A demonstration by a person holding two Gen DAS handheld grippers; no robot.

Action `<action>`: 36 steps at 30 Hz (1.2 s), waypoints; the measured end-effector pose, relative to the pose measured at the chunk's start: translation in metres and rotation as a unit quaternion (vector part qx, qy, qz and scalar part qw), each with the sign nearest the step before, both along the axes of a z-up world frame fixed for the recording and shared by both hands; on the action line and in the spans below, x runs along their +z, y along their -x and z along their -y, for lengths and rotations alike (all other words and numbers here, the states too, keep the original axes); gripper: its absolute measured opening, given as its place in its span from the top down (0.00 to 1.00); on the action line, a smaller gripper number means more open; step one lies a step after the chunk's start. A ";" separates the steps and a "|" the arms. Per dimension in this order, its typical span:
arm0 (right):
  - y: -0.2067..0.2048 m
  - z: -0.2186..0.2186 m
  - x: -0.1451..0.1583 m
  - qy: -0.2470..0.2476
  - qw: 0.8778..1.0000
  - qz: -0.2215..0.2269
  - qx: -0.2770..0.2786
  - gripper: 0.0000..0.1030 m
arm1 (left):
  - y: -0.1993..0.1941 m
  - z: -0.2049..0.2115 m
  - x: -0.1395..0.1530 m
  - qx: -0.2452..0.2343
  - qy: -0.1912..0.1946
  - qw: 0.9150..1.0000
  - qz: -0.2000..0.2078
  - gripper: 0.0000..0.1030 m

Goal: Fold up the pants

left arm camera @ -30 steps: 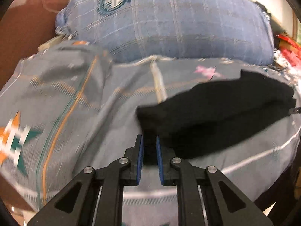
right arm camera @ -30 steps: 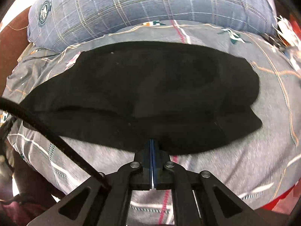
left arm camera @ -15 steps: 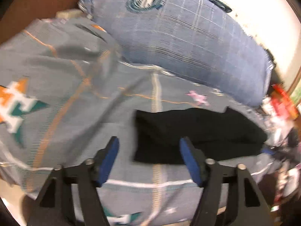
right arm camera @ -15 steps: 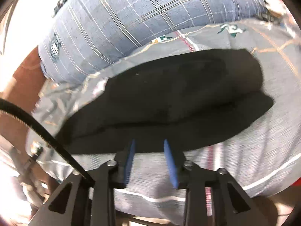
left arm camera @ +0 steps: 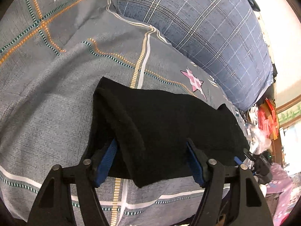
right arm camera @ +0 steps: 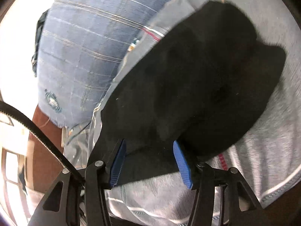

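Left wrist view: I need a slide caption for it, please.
Left hand-held gripper, jaws closing, straddles the near edge of folded black pants lying on a grey patterned bedsheet.

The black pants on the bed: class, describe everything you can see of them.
The black pants look like soft, fuzzy knit, folded into a thick layered bundle lying flat on the grey patterned bedsheet, near the blue plaid pillow. Their near edge sits between the pads of the left gripper and the right gripper; neither visibly pinches it.

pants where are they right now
The pants lie folded on the grey sheet, in front of the blue plaid pillow, low in both views.
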State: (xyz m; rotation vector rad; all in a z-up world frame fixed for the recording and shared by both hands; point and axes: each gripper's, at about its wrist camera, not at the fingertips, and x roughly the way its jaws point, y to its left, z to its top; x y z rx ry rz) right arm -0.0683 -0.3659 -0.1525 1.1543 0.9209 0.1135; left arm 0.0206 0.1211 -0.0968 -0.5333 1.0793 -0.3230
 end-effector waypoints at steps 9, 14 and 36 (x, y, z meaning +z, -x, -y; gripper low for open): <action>-0.012 -0.002 0.018 0.069 0.996 0.004 -0.054 0.94 | -0.002 0.007 0.006 -0.004 0.013 1.000 -0.011 0.96; 0.006 -0.005 0.041 0.091 0.994 0.035 -0.046 0.94 | 0.006 0.004 0.015 0.000 0.021 1.000 -0.007 0.96; 0.092 0.029 0.031 0.128 0.983 0.002 -0.133 0.68 | 0.064 -0.033 0.018 0.037 -0.012 0.999 0.011 0.92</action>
